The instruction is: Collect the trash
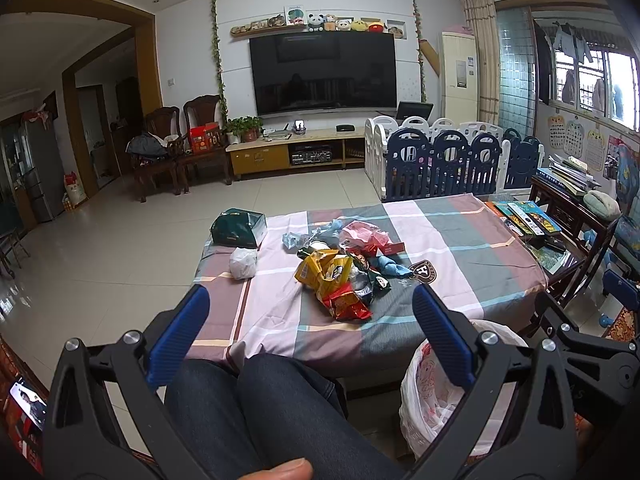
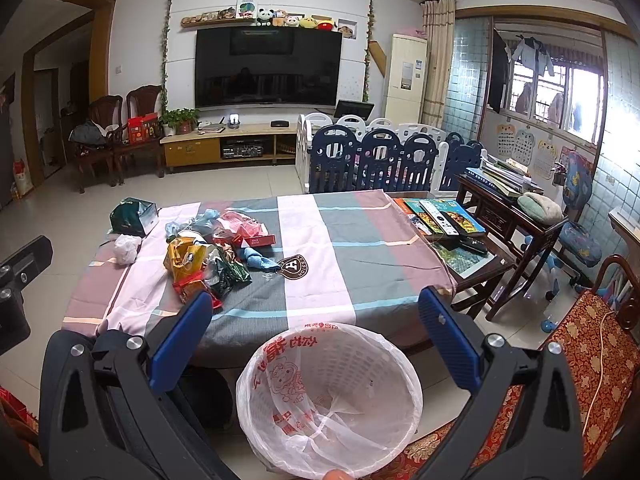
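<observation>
Lined bin (image 2: 329, 400) between open right gripper (image 2: 316, 306).

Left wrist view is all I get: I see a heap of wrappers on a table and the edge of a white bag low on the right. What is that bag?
Observer: It lines a round white bin that stands on the floor in front of the table, under the right gripper.
Operator: Anything in it yet?
Observer: It looks empty; I see only the liner's bottom.
Operator: Is the right gripper holding anything?
Observer: No, its jaws stand wide open with nothing between them. The wrappers lie to the left of it on the table.
</observation>
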The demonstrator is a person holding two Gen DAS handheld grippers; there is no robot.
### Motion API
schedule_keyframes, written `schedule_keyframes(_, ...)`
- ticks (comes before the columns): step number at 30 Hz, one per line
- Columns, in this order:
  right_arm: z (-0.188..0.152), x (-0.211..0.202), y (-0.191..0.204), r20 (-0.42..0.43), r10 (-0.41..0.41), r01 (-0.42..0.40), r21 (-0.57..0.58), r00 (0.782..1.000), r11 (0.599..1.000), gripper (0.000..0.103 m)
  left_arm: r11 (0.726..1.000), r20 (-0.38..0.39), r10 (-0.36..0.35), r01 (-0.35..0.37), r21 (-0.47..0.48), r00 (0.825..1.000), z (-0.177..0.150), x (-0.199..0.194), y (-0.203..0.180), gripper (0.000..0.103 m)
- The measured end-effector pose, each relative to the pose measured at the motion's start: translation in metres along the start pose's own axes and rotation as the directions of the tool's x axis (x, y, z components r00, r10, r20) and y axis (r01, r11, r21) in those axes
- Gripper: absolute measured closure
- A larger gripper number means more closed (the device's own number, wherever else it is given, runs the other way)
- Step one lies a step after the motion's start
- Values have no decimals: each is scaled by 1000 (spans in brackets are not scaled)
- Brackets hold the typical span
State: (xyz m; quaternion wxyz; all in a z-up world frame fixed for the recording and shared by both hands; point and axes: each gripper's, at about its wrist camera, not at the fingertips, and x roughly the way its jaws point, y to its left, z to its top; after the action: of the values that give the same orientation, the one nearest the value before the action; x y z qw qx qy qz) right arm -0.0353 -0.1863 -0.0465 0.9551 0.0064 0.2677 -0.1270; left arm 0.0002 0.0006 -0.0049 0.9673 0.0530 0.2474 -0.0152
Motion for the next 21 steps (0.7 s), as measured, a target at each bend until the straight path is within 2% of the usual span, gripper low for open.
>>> schedule_keyframes(18,-4,0,5,5,2,-2,-3,1000,1000,2,1000,-4,-1,1,-3,1000,0,1,1,2)
schedule_keyframes(21,-4,0,6,5,3,-3,-3,1000,1000,2,1000,-6,-1,1,-2,1000,-7,3,0,2)
